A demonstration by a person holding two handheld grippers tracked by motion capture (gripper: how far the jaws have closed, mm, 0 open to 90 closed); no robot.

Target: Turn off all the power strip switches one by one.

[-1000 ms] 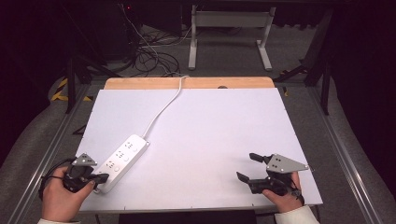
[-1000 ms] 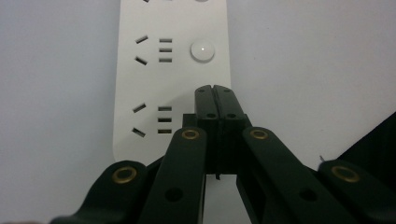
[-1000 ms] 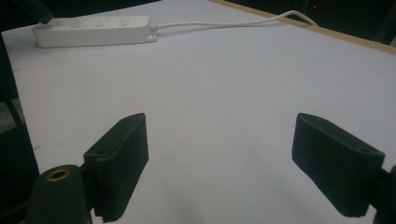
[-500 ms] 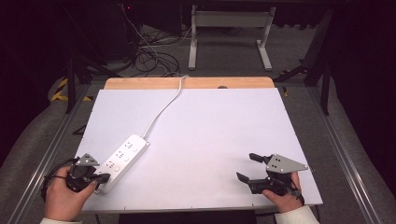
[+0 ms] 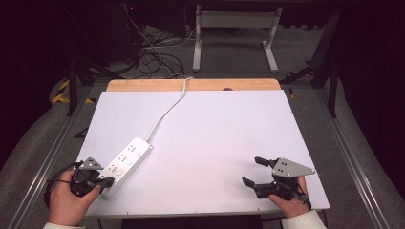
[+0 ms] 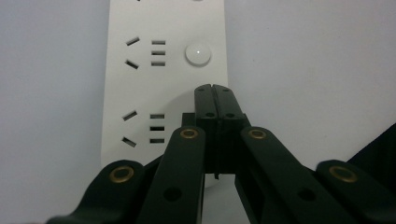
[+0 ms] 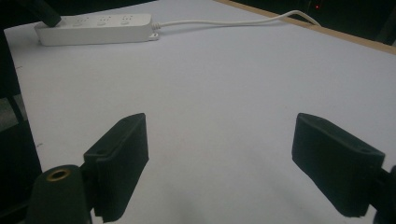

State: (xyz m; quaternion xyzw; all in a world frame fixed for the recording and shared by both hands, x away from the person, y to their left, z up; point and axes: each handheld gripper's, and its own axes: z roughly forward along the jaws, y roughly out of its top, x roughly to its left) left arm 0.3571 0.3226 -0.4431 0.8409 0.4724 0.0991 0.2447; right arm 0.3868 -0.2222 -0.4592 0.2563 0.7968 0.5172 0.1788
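White tabletop [image 5: 215, 143], left tool [image 6: 215, 88] pressed together over power strip [image 6: 168, 70], right tool [image 7: 219, 163] spread wide

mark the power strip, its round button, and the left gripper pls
power strip [image 5: 128, 160]: high view, middle of its top face.
round button [image 6: 198, 53]: left gripper view, centre of the button.
left gripper [image 6: 215, 93]: left gripper view, tips of its closed jaws.

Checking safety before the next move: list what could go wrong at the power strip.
1. The shut left gripper hangs over the white plastic power strip near its end; a push could slide the strip across the smooth white table.
2. Its tips sit just short of a round white button and may miss it.
3. The open right gripper stands far off and cannot steady the strip.
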